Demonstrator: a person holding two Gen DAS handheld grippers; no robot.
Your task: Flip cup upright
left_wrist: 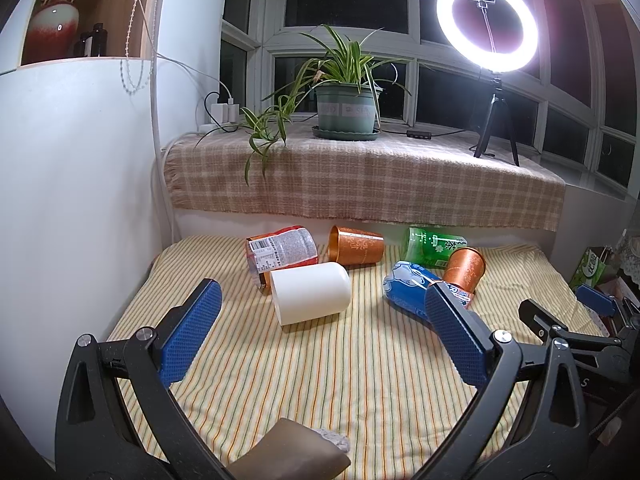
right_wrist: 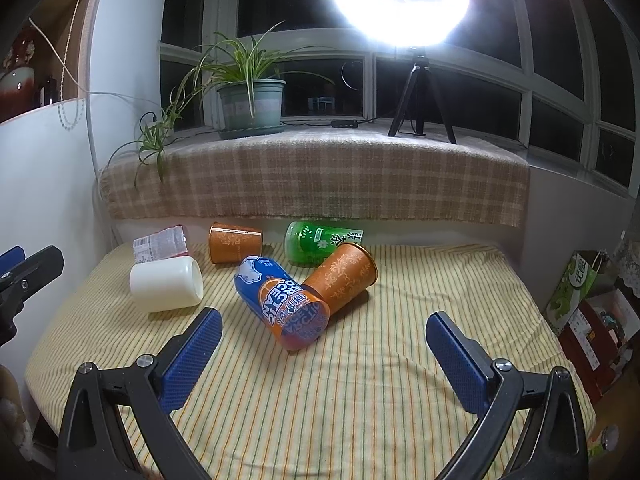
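Note:
Several cups lie on their sides on the striped cloth. A white cup lies at the left. Behind it lie a red-labelled clear cup and a copper cup. A blue-orange cup lies in the middle, with a second copper cup leaning on it and a green cup behind. My left gripper is open and empty, in front of the white cup. My right gripper is open and empty, in front of the blue-orange cup.
A checked cloth covers the window ledge, which carries a potted plant and a ring light on a tripod. A white wall bounds the left side. Boxes and bags stand beyond the right edge of the cloth.

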